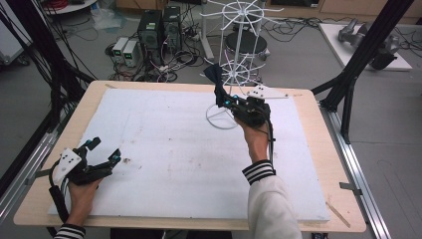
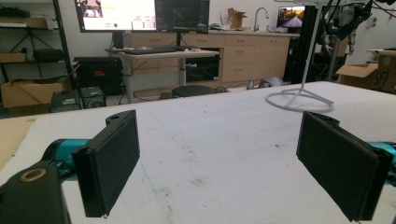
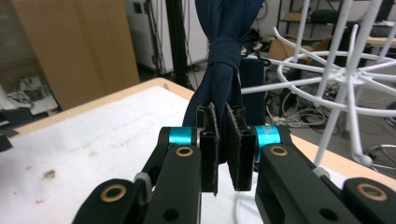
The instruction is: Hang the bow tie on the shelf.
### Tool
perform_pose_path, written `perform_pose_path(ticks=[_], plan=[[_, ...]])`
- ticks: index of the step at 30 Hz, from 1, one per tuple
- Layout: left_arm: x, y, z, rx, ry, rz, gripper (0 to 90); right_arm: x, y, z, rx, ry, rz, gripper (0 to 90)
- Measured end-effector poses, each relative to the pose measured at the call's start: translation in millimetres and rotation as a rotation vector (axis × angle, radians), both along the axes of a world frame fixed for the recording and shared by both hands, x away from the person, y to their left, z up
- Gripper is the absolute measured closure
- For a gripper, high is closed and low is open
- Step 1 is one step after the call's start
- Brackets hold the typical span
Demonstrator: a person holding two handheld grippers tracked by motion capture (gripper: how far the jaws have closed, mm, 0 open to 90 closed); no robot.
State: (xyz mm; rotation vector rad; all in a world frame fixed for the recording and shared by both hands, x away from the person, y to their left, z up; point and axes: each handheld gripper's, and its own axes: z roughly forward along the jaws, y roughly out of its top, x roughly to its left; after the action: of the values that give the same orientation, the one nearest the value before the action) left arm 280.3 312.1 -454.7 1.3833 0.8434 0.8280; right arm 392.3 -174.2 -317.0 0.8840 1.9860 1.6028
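the dark blue tie (image 3: 224, 70) is clamped between the closed jaws of the right tool (image 3: 223, 156), its long axis running up from them, just beside the white wire rack (image 1: 238, 64), which lies beyond it. the left tool (image 2: 233, 158), jaws apart and empty, is kept well away on the tabletop (image 1: 174, 149).

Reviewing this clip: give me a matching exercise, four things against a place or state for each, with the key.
Things:
1. left gripper
2. right gripper
3. dark blue tie
4. white wire rack

States or places:
A. stands on its ring base at the far side of the white board
B. jaws wide apart, nothing between them, low over the near left of the board
C. knotted, hanging down between closed pads
D. clamped shut on cloth beside the rack

Pairs: 1-B, 2-D, 3-C, 4-A
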Motion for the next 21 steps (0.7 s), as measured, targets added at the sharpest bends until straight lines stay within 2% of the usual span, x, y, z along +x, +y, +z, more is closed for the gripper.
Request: perform_pose_path(ticks=[4,11,17,21], plan=[[-0.1,-0.2,0.0,0.001,-0.001,0.001,13.6,0.1,0.3,-0.8,-0.004,0.01,-0.017,84.3],[0.3,0.2,0.0,-0.002,0.002,0.003,13.7,0.9,1.1,-2.0,-0.059,0.014,-0.055,84.0],[-0.2,-0.2,0.0,0.005,0.0,0.003,13.6,2.0,-2.0,-3.1,-0.056,0.028,-0.067,81.7],[-0.3,-0.3,0.0,0.004,-0.002,0.004,13.6,3.6,-2.1,-3.9,-0.075,0.009,-0.077,78.2]])
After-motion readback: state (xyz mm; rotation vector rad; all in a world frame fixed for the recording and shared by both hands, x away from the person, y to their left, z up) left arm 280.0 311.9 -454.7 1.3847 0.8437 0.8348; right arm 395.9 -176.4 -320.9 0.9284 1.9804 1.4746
